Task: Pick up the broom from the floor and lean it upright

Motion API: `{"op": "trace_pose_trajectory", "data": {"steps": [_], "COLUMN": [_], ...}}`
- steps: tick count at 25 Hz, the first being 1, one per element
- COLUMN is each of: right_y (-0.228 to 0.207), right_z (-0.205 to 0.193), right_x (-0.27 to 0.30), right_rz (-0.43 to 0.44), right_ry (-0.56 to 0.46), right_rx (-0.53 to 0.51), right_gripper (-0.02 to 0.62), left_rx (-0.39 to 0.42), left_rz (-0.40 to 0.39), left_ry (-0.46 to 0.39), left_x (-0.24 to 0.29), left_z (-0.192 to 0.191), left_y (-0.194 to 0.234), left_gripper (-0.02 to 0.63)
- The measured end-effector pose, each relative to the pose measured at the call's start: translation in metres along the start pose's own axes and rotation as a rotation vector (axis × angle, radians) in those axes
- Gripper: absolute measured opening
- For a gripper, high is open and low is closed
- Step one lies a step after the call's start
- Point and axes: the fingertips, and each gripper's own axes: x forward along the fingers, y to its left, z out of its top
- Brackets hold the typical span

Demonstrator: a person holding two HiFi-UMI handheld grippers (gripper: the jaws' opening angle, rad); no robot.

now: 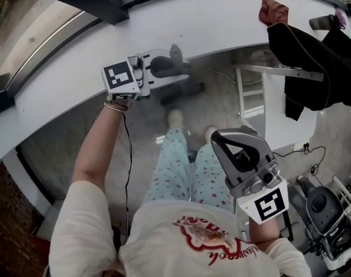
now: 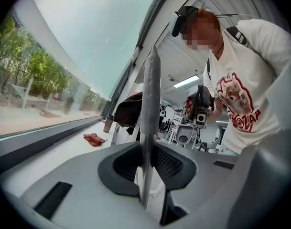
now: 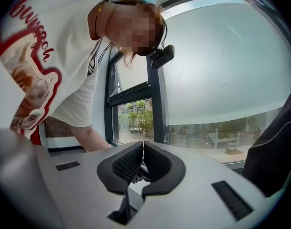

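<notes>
The left hand-held gripper (image 2: 149,150) clamps the slim grey broom handle (image 2: 150,99), probably to lean it, while the right hand-held gripper (image 3: 144,145) is closed and empty.

In the head view the broom handle (image 1: 176,53) at the left tool (image 1: 169,68) was blurred to a grey smear, so its ends could not be made out. In the left gripper view the handle's lower end was hidden below that tool's jaws. Far right of the left tool, a black jacket (image 1: 313,62) and a grey machine (image 1: 331,212) were cut off by the picture's edge, and the machine's kind was unclear. Beyond the left tool, the racks (image 2: 176,125) were too small to tell.
</notes>
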Motion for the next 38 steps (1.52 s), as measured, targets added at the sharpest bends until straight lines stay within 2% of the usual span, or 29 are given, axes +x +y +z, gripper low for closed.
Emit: {"op": "trace_pose_trajectory", "data": {"steps": [5,11,21,25,28,30,31,38], "right_y": [-0.007,0.007,0.008,0.011,0.012,0.012,0.012,0.005], "right_z": [0.008,0.005,0.001,-0.004,-0.002,-0.002,-0.002,-0.001], "right_x": [0.016,0.030,0.033,0.033,0.032,0.030,0.029,0.015], "right_rz": [-0.004,0.055,0.030,0.033,0.025,0.022,0.023,0.008], "right_ry": [-0.027,-0.014,-0.025,-0.014,-0.019,-0.019,-0.016,-0.028], "right_rx": [0.019,0.012,0.032,0.029,0.028,0.028,0.026,0.029], "right_gripper": [0.028,0.028,0.028,0.028,0.028,0.028,0.028,0.028], "left_rx": [0.020,0.057,0.132,0.129,0.122,0.123,0.121,0.097], "left_rz": [-0.007,-0.006,0.002,0.007,0.074,0.143,0.167,0.206], "left_ry": [0.023,0.016,0.032,0.020,0.009,-0.003,-0.015,-0.032], "left_x": [-0.007,-0.018,-0.022,-0.021,-0.025,-0.031,-0.034,-0.037], "left_z": [0.012,0.027,0.038,0.036,0.035,0.037,0.039,0.032], "left_y": [0.024,0.044,0.040,0.039,0.047,0.053,0.055,0.040], "left_gripper": [0.086,0.086,0.086,0.087,0.097,0.206,0.227,0.233]}}
